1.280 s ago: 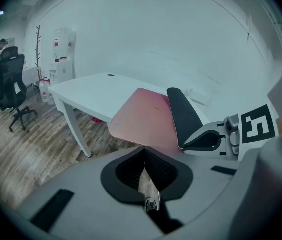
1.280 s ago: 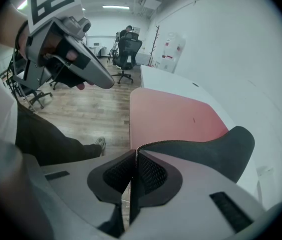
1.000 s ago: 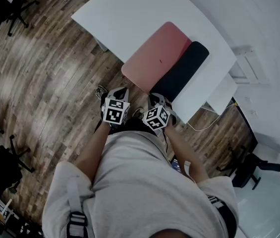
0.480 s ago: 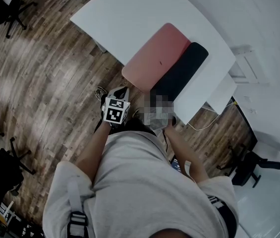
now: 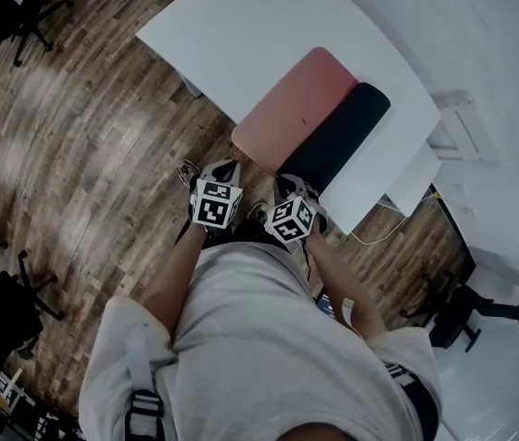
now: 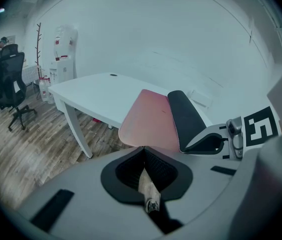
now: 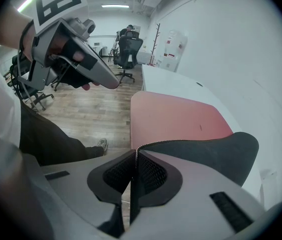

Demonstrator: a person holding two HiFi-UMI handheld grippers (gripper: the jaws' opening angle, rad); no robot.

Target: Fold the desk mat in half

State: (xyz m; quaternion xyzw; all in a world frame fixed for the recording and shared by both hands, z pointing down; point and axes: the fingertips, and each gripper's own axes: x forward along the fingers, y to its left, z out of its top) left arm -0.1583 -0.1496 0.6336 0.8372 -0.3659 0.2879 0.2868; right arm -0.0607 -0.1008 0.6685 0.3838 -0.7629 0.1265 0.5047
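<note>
A desk mat, pink on top (image 5: 296,95) and black underneath (image 5: 337,141), lies on the white table (image 5: 241,26), its near end overhanging the edge. Its right side is turned over, showing the black face (image 6: 185,116) (image 7: 205,149). My right gripper (image 5: 288,182) (image 7: 136,153) is shut on the mat's near right corner, whose thin edge runs between the pads. My left gripper (image 5: 227,166) (image 6: 143,149) is shut just short of the pink near edge (image 6: 148,116). Nothing shows between its pads.
Wood floor surrounds the table. Black office chairs (image 5: 6,7) (image 5: 475,310) stand at the far left and lower right. A low white unit (image 5: 415,177) sits against the table's right side. A person sits at a chair (image 6: 3,49) in the far background.
</note>
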